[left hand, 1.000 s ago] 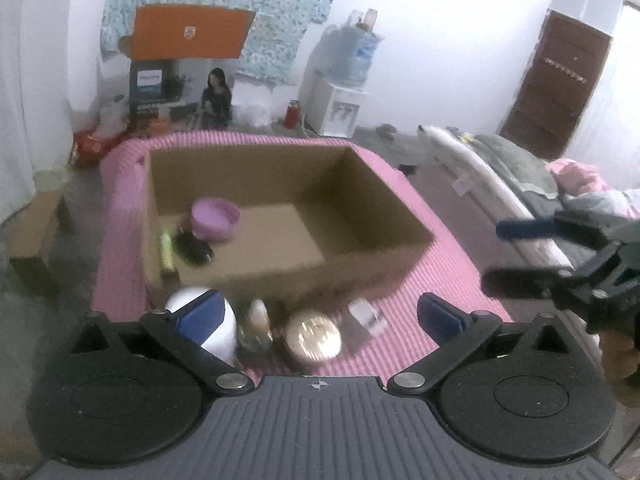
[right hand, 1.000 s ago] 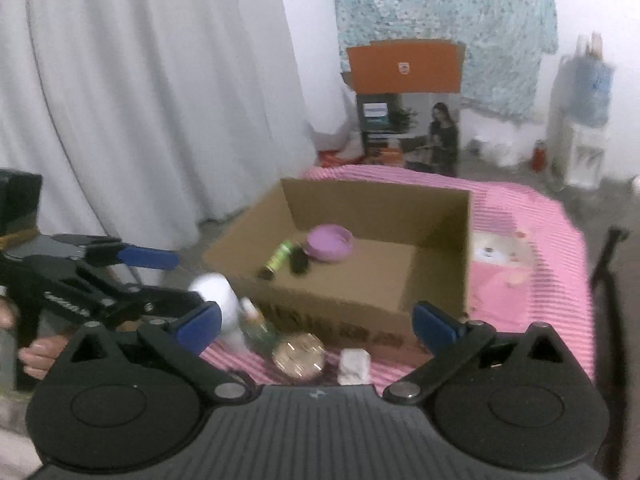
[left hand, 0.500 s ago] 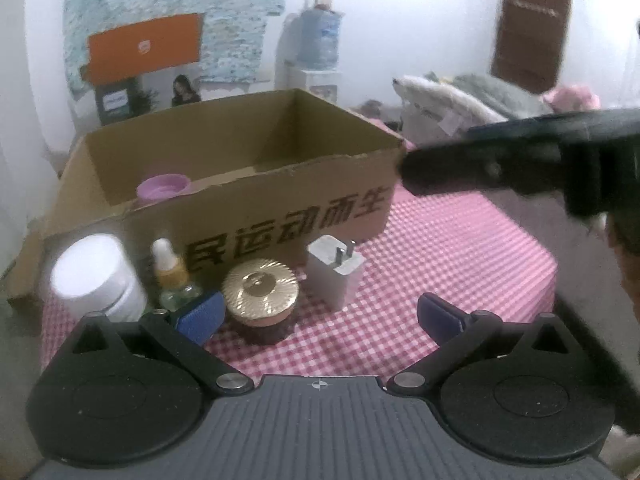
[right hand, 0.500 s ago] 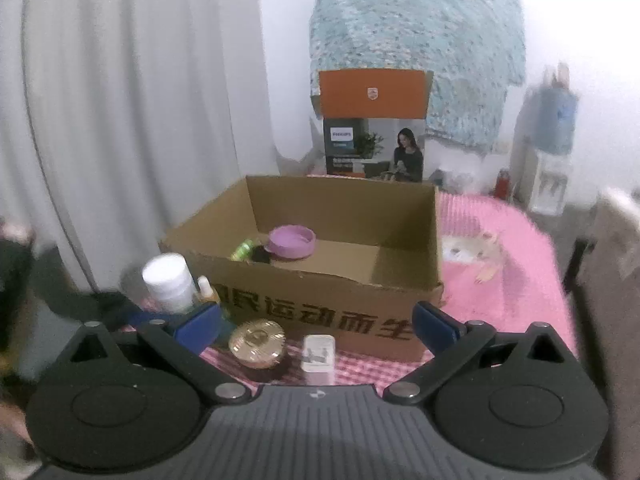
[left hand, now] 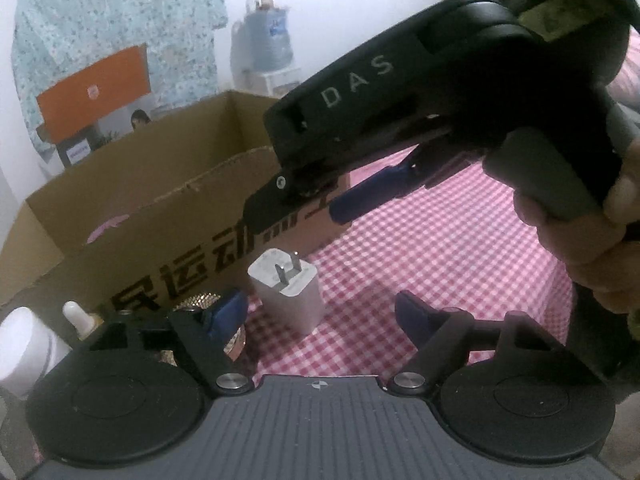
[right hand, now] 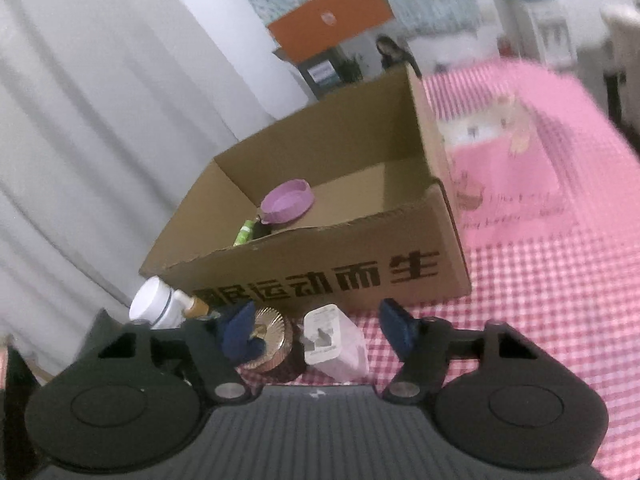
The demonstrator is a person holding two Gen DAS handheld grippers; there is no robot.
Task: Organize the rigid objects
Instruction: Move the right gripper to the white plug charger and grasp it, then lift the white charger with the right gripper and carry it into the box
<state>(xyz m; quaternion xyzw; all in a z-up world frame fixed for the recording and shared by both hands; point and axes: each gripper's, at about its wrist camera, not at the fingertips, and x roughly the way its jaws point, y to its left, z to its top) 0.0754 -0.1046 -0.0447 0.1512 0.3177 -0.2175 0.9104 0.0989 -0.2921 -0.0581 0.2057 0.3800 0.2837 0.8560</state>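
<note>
A white charger plug [left hand: 288, 292] stands prongs-up on the pink checked cloth in front of the cardboard box [left hand: 160, 220]. It lies between the fingers of my left gripper [left hand: 320, 316], whose jaws are closing without touching it. The right gripper [right hand: 318, 330] also has the charger [right hand: 332, 340] between its closing jaws, pads clear of it. Left of the charger sit a gold-lidded jar [right hand: 272, 336], a dropper bottle [right hand: 196, 304] and a white jar [right hand: 154, 306]. Inside the box [right hand: 320, 272] are a purple bowl [right hand: 286, 202], a green tube [right hand: 244, 234] and a small black item.
The right gripper's black body fills the upper right of the left wrist view, one blue finger [left hand: 372, 196] pointing down-left, a hand [left hand: 580, 240] on its handle. White curtains hang left of the box. An orange-topped carton [right hand: 332, 24] stands behind it.
Both grippers have dropped toward the cloth in front of the box and rolled. Their jaws have narrowed. The right gripper now looms across the left wrist view.
</note>
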